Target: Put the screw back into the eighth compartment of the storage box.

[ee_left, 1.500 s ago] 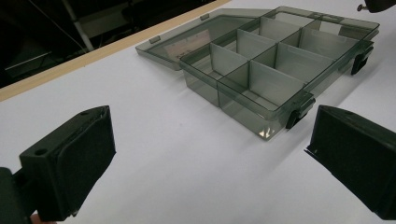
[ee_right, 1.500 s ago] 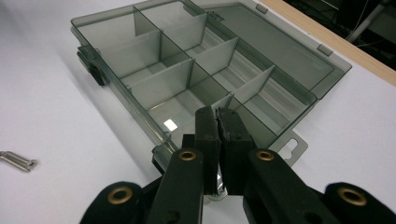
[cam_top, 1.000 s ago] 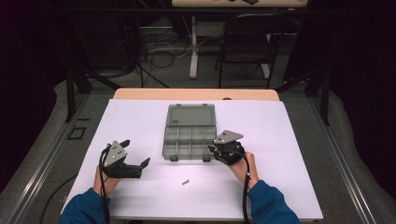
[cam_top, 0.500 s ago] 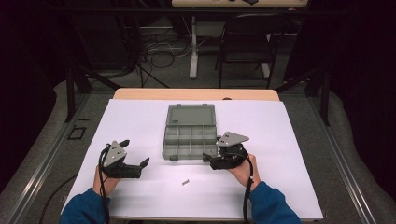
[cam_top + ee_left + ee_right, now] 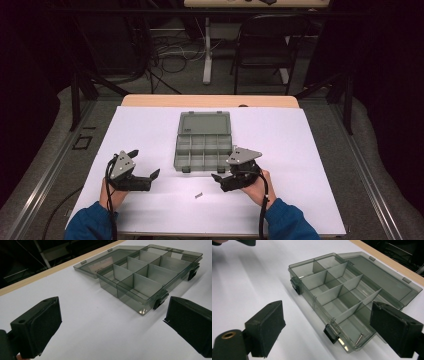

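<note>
A smoky clear organizer box lies open on the white table, its lid flat behind it. In the right gripper view a small metal screw leans in the box's nearest corner compartment. My right gripper hovers just off the box's front right corner; its jaws have just been opening and nothing is between the pads. A second screw lies on the table between the hands. My left gripper rests open at the left, facing the box, jaws wide and empty.
The table's wooden far edge borders a dark floor with a chair and cables. White tabletop spreads to the right of the box and in front of the left gripper.
The right gripper has drawn back from the box's front corner toward the person and tipped up a little. The left gripper has kept still.
</note>
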